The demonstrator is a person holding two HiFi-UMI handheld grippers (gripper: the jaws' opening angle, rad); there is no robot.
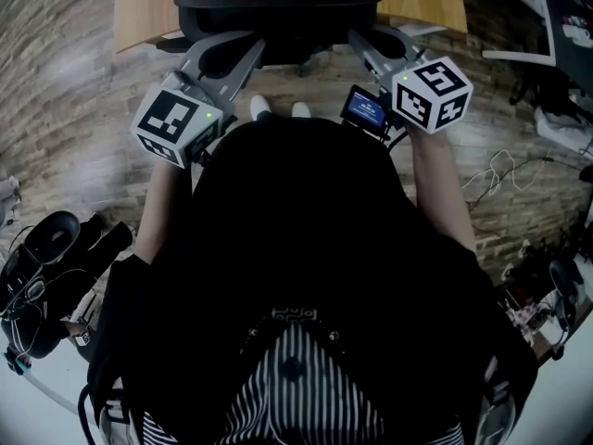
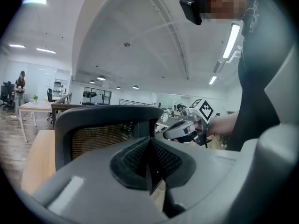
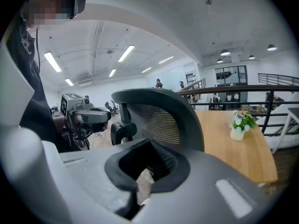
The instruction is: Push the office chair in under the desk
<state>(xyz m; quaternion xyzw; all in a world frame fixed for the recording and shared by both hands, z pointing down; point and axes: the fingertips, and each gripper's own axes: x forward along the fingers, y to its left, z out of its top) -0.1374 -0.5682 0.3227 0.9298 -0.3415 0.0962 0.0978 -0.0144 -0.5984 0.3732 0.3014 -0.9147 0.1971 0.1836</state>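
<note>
Office chair [image 1: 278, 6]: stands right in front of the person. In the head view its backrest top overlaps the near edge of the table [image 1: 148, 7]. The seat and base are hidden, so how far under it already is cannot be told.
Handling: probably a fairly heavy thing that rolls once nudged, though no castors show. The dark rim of the backrest looks stiff. The mesh panel inside it looks as if it would give under a point load.
Where to take hold: no grip is needed, only a push on the rigid top rim, one contact on each side of the middle so the chair goes straight rather than swivelling.
Left gripper [image 1: 222, 44]: its fingers [image 2: 88, 190] are pressed together with nothing between them. They point at the left part of the backrest, and contact cannot be confirmed.
Right gripper [image 1: 380, 37]: its fingers [image 3: 243, 190] are also pressed together and empty. They are aimed at the right part of the backrest, just beside the rim.
Edges: the table's near edge is the one to watch. Armrests are not visible, and if the chair has them they could catch there.
Flower pot [image 3: 238, 127]: sits on the table top, well apart from the chair and out of the push line.
Open room: the floor [image 1: 74, 82] ahead of the person's shoes [image 1: 261, 108] is bare. Black gear [image 1: 46, 248] on the left and loose cables [image 1: 500, 170] on the right lie well to the sides.
</note>
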